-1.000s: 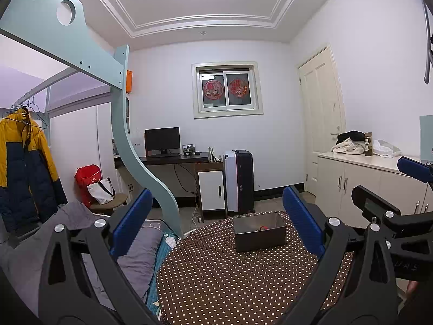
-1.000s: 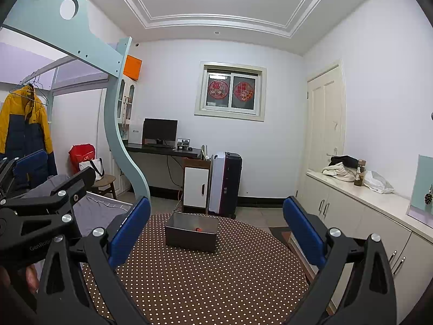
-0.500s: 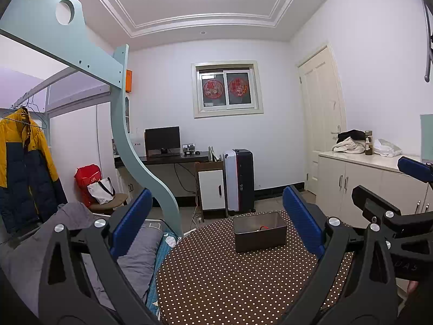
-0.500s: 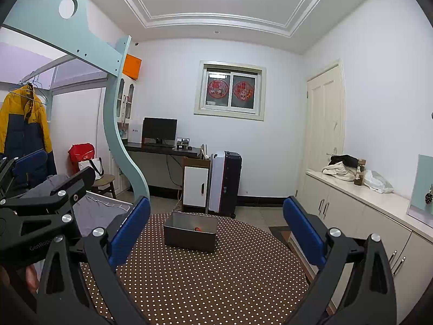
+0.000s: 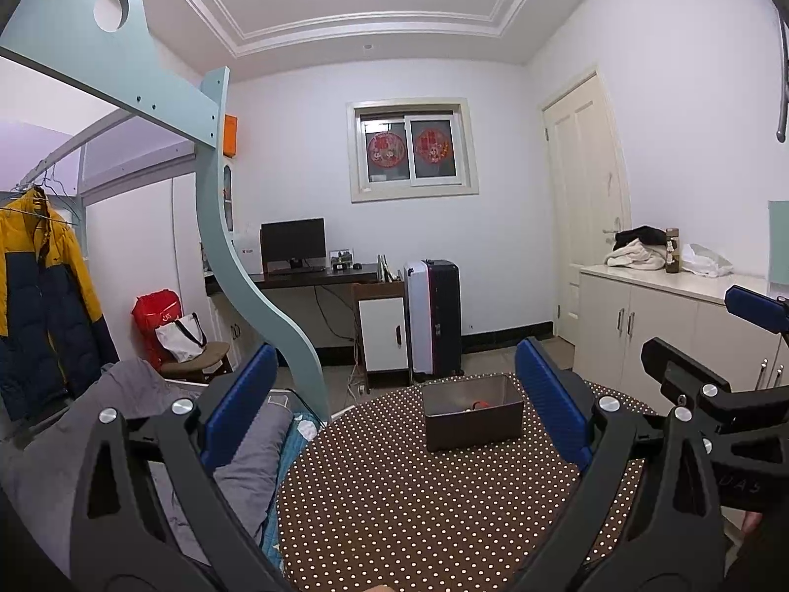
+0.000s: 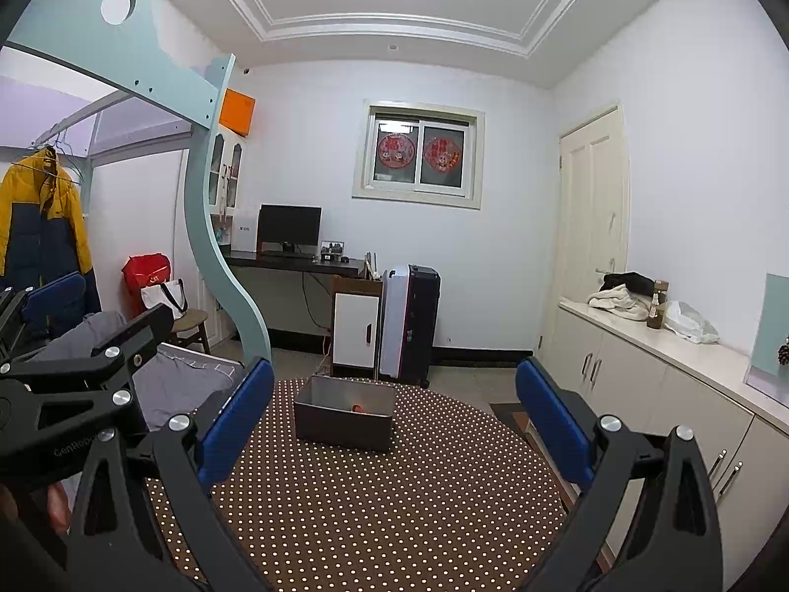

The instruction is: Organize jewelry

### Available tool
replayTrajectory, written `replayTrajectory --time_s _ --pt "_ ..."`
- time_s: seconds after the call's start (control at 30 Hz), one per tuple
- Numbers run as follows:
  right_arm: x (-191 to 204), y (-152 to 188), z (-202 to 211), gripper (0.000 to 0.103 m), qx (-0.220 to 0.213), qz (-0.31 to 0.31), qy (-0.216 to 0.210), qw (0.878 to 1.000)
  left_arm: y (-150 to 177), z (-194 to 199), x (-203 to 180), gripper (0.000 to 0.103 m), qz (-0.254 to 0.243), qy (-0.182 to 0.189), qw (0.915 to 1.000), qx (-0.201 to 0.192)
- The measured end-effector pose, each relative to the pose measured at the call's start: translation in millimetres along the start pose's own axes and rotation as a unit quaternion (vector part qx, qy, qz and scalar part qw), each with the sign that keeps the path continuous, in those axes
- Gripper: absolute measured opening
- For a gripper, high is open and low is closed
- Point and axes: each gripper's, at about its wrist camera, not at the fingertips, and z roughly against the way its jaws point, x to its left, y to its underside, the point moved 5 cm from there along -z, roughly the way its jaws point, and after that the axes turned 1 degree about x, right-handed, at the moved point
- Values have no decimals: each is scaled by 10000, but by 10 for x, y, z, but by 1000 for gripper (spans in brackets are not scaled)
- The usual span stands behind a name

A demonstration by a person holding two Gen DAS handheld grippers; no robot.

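Observation:
A dark grey open box stands at the far side of a round table with a brown polka-dot cloth. Something small and red-orange lies inside it; its shape is too small to make out. My left gripper hangs open above the near part of the table, nothing between its blue pads. My right gripper is likewise open and holds nothing. Each gripper shows at the edge of the other's view, side by side.
A bed with grey bedding and a curved teal bunk post lie left of the table. White cabinets run along the right wall. A desk, a small white cabinet and a suitcase stand at the back.
Both grippers have shifted only slightly; the view has barely drifted. Both stay open and empty.

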Motion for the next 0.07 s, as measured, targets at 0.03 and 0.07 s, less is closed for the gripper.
replayTrajectory --time_s 0.03,0.07 --pt "-2 15 -24 95 30 4 3 10000 15 -27 3 95 -8 -1 10000 34" --pt "2 26 -45 95 53 4 7 10000 26 -56 5 95 -14 1 10000 61"
